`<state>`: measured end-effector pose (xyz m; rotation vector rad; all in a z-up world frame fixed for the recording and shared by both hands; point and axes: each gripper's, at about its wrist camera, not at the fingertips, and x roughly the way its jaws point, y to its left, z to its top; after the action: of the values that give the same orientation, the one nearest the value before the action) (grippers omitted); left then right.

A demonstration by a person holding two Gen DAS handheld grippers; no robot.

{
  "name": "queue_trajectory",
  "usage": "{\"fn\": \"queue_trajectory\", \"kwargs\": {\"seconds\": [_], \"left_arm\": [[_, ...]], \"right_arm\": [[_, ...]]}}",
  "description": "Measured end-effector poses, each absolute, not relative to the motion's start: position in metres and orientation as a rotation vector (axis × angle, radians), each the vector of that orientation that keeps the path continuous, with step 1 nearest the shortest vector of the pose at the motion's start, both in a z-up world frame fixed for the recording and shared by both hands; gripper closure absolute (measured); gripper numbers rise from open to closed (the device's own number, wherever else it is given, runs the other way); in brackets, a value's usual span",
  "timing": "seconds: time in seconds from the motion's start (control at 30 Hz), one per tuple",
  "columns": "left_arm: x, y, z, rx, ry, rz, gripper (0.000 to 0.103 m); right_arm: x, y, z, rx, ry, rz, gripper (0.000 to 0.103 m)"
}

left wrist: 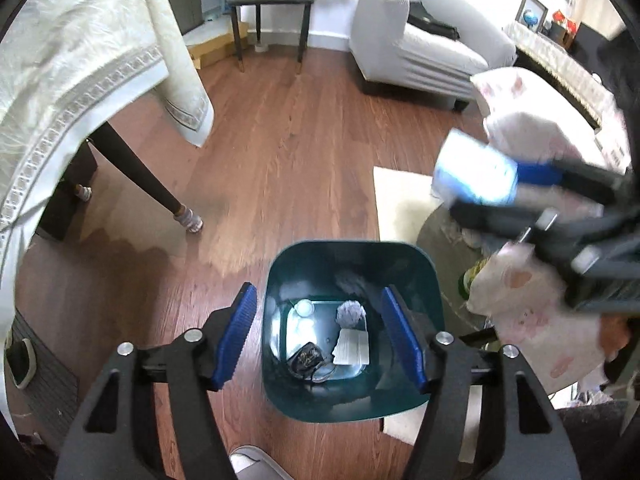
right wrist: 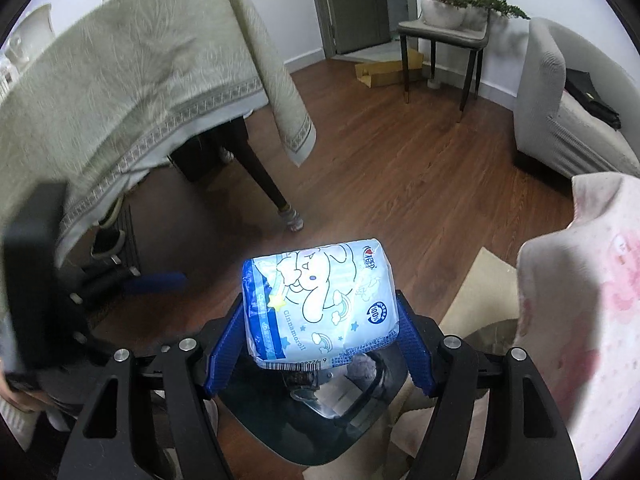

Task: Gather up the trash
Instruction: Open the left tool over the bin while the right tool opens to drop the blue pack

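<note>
Overhead, a cream tablecloth (left wrist: 80,52) was seen draped off a table, one corner hanging low over the wood floor (left wrist: 288,160). A dark table leg (left wrist: 136,176) with a striped sock on its foot was standing left of the bin, well apart from it. A grey chair (right wrist: 444,32) carrying a potted plant (right wrist: 460,2) and a white sofa (left wrist: 416,48) were placed along the far wall. A flattened cardboard piece (right wrist: 388,70) was lying under the chair. A beige mat (left wrist: 400,200) was spread just behind the bin, and a pink-patterned sleeve (right wrist: 592,320) was crowding the right edge.

The dark green bin (left wrist: 352,404) was open-topped and unobstructed. Inside it, a small white round object (left wrist: 304,307), a crumpled grey wad (left wrist: 351,313), a white folded paper (left wrist: 353,347) and a dark tangled item (left wrist: 306,358) were resting on the bottom.

The left gripper (left wrist: 320,340) was held above the bin mouth, jaws apart, nothing between the pads. The right gripper (right wrist: 320,342) was clamped on a light blue tissue pack (right wrist: 320,304), cartoon print facing up, pads pressed on both sides. The pack was held over the bin's rim, not yet inside.
</note>
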<state>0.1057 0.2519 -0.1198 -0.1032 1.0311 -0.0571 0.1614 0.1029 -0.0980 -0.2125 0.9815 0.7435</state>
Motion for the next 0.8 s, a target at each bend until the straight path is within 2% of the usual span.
{"fn": "queue_trajectory", "kwargs": {"seconds": [0.17, 0.43, 0.67, 0.8], "left_arm": [[0.104, 0.253, -0.092, -0.120, 0.955, -0.061, 0.040], [0.100, 0.242, -0.055, -0.098, 0.864, -0.067, 0.051], [0.099, 0.236, -0.033, -0.115, 0.784, -0.058, 0.054], [0.101, 0.236, -0.026, -0.136, 0.775, -0.031, 0.061]], "right_arm": [[0.156, 0.109, -0.120, -0.259, 1.027, 0.739, 0.032], [0.145, 0.116, -0.135, -0.291, 1.051, 0.747, 0.032], [0.133, 0.121, -0.151, -0.330, 1.067, 0.764, 0.032], [0.129, 0.123, -0.163, -0.344, 1.080, 0.772, 0.032]]}}
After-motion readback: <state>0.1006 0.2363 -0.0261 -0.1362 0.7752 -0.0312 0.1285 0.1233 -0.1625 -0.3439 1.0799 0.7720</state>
